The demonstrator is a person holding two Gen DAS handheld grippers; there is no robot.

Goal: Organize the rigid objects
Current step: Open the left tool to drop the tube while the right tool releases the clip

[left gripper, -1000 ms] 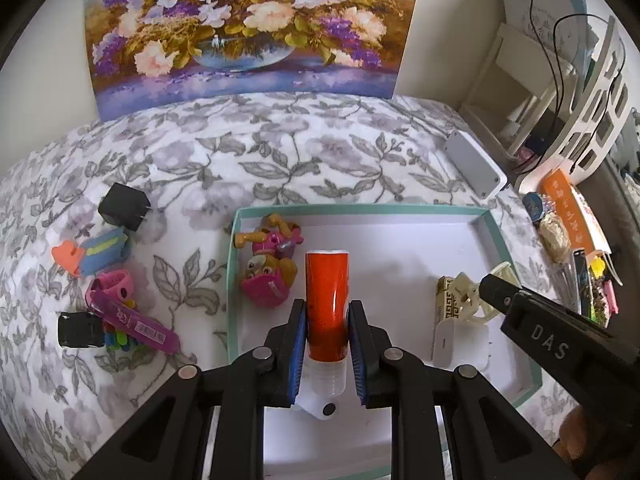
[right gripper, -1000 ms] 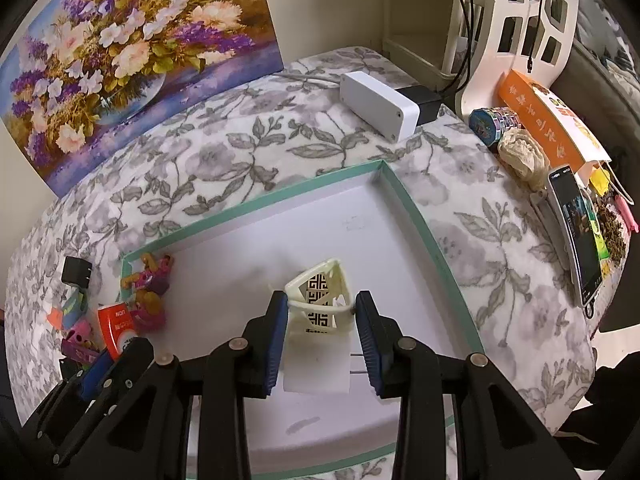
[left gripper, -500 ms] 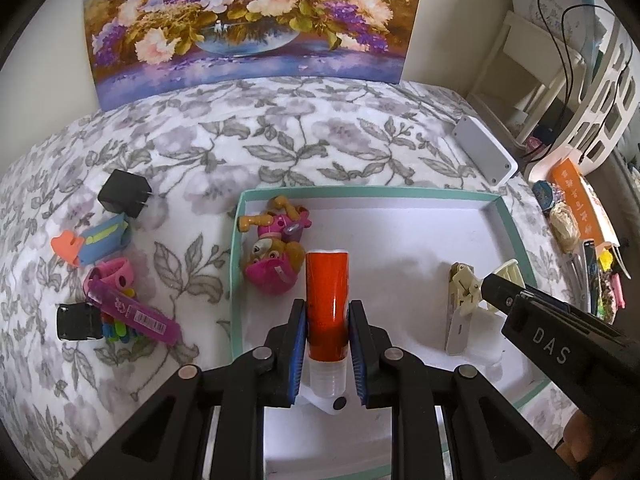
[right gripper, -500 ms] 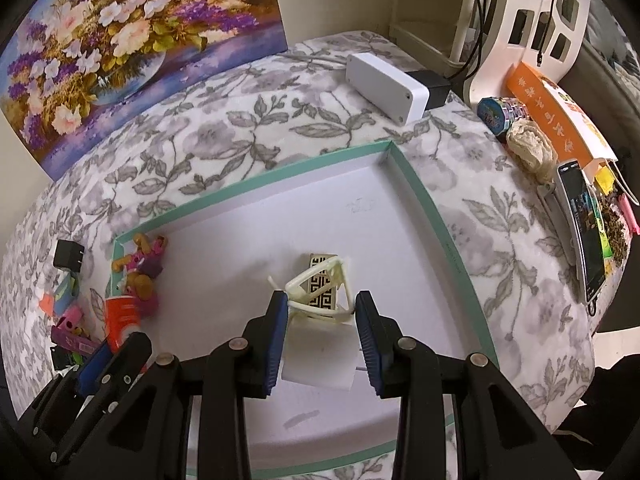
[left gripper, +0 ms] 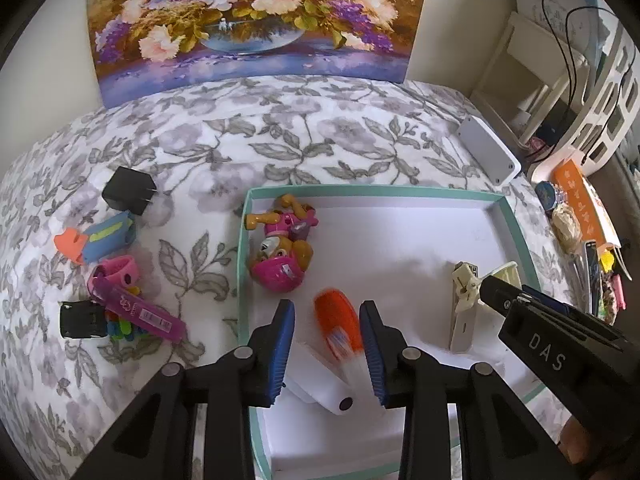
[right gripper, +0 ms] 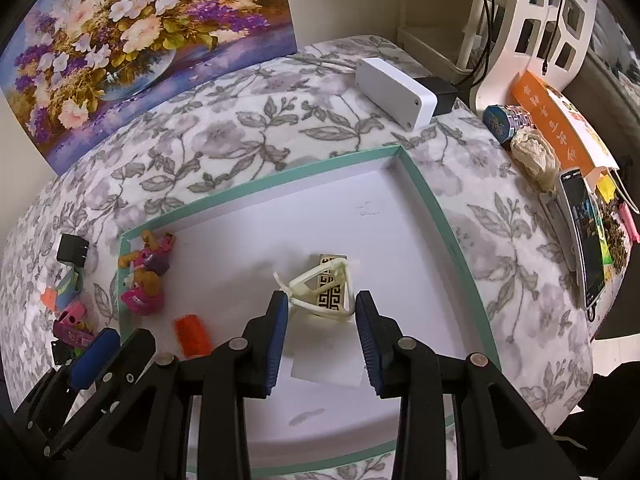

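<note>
So both my sets of jaws are spread wide and gripping nothing. The left gripper (left gripper: 327, 334) sits over the near left part of the tray (left gripper: 516, 226), and the orange tube with the white cap (left gripper: 338, 330) lies loose between the pads, tilted and motion-blurred, so I reckon it's mid-drop or rolling. The right gripper (right gripper: 320, 330) straddles the cream plastic frame piece (right gripper: 320, 286) on its white base, near the tray's middle, not pinching it.

To do this release well, I'd lift both straight up, pads clear, so nothing gets knocked, and let the tube settle before going for more stuff.

The left view is the one showing what's left outside the tray's left edge: black charger plug (left gripper: 128, 192), blue-and-orange toy (left gripper: 96, 238), purple bar (left gripper: 138, 312), pink bits. The pink puppy toy (left gripper: 282, 254) is already in the far left corner. The right view shows the frame's black-and-white pattern card properly, plus the tray's far right corner being bare.
</note>
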